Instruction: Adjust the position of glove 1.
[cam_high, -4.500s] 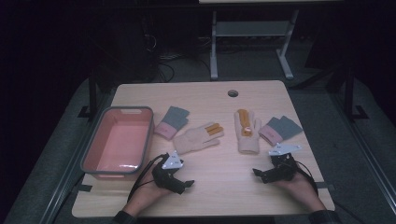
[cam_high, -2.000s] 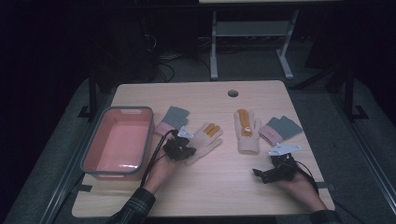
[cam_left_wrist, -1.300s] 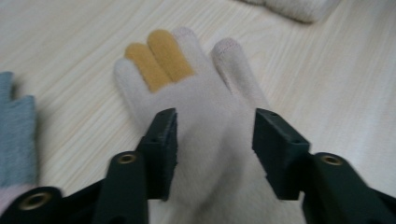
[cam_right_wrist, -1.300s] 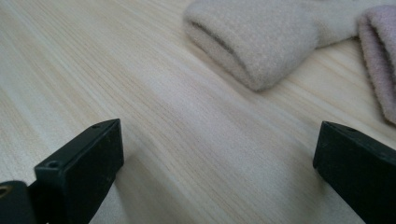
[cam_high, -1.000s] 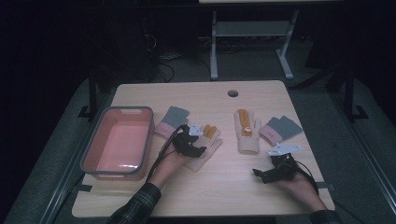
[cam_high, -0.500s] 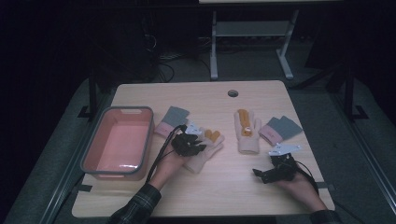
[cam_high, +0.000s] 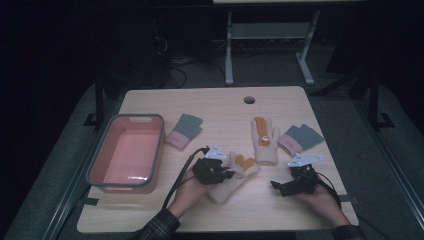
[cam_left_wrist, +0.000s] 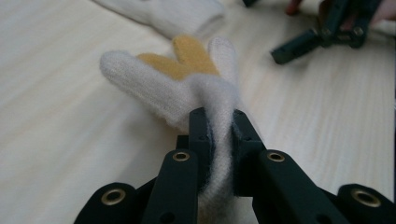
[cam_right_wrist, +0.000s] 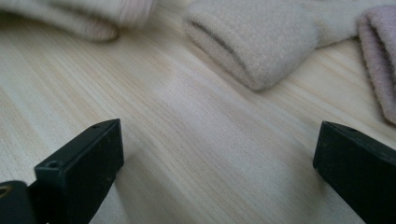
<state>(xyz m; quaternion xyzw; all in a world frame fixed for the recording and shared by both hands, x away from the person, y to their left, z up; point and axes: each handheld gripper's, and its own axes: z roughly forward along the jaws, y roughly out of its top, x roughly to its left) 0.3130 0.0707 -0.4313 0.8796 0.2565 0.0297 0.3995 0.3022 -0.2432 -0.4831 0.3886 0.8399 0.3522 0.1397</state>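
At the left of the table (cam_high: 150, 220) stands the pink bin (cam_high: 96, 170) with its grey rim, open and with nothing visible inside. Just beyond its right edge lies a grey-and-pink glove (cam_high: 184, 131). To the right of that, the left gripper (cam_high: 220, 172) has its jaws clenched on the cream glove with orange fingers (cam_high: 235, 176); its jaws have just been closing, and the left gripper view shows the knit cloth (cam_left_wrist: 184, 91) bunched and pinched between them. The pinch sits about midway along the glove, whose long axis runs from the cuff near the person's hand up and right to the finger ends, away from the bin. So the bin lies to the left of the jaws and the glove trails to their right; the left hand is plainly the nearer one to both.

Further right lies a second cream glove (cam_high: 264, 141), lengthwise away from the person, then another grey-and-pink glove (cam_high: 299, 138). The right gripper (cam_high: 280, 186) rests near the table's front edge with its jaws released and wide apart, nothing between them.

Compared with a second ago, the held glove has shifted towards the person and looks bunched up where it is pinched, while the right gripper is in the same place.
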